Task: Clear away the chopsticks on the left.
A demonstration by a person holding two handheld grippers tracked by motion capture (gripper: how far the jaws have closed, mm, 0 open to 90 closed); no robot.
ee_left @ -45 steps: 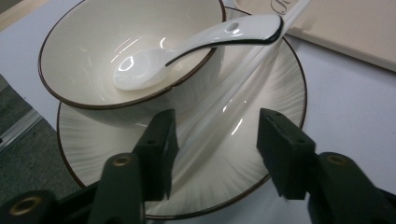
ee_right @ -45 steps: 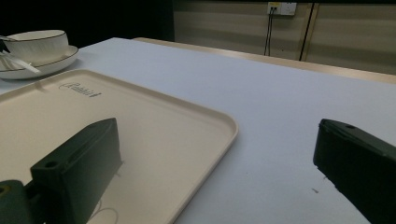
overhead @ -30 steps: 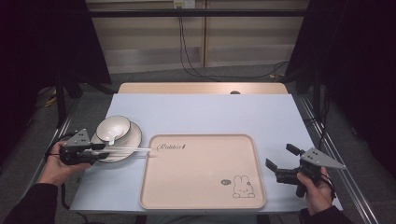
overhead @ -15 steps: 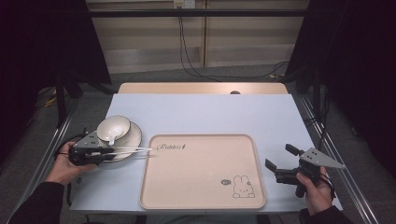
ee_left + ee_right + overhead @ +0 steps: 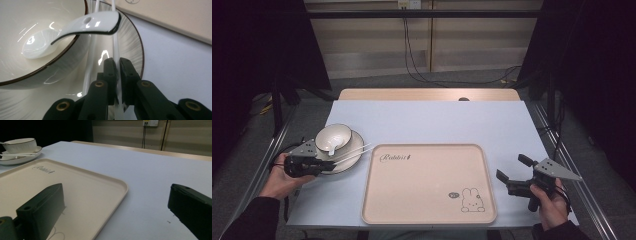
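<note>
A white bowl (image 5: 333, 137) stands on a white dark-rimmed plate (image 5: 348, 161) at the table's left. A white spoon (image 5: 75, 27) rests in the bowl with its handle over the rim. Two white chopsticks (image 5: 354, 151) lie across the plate. My left gripper (image 5: 328, 163) is at the plate's near edge, shut on one chopstick (image 5: 115, 50). The other chopstick (image 5: 90, 62) runs just left of the jaws. Right of the beige tray (image 5: 429, 200), my right gripper (image 5: 511, 167) is held open with nothing in it.
The tray (image 5: 75, 185) has a rabbit drawing (image 5: 472, 200) near its front right corner. The pale blue table (image 5: 432, 120) stretches beyond it to a wooden back edge. In the right gripper view the bowl (image 5: 21, 145) and plate (image 5: 15, 160) stand far off.
My left gripper has moved right, up to the plate. The chopsticks' far tips have swung away from me, off the tray's corner. The right gripper has stayed still.
</note>
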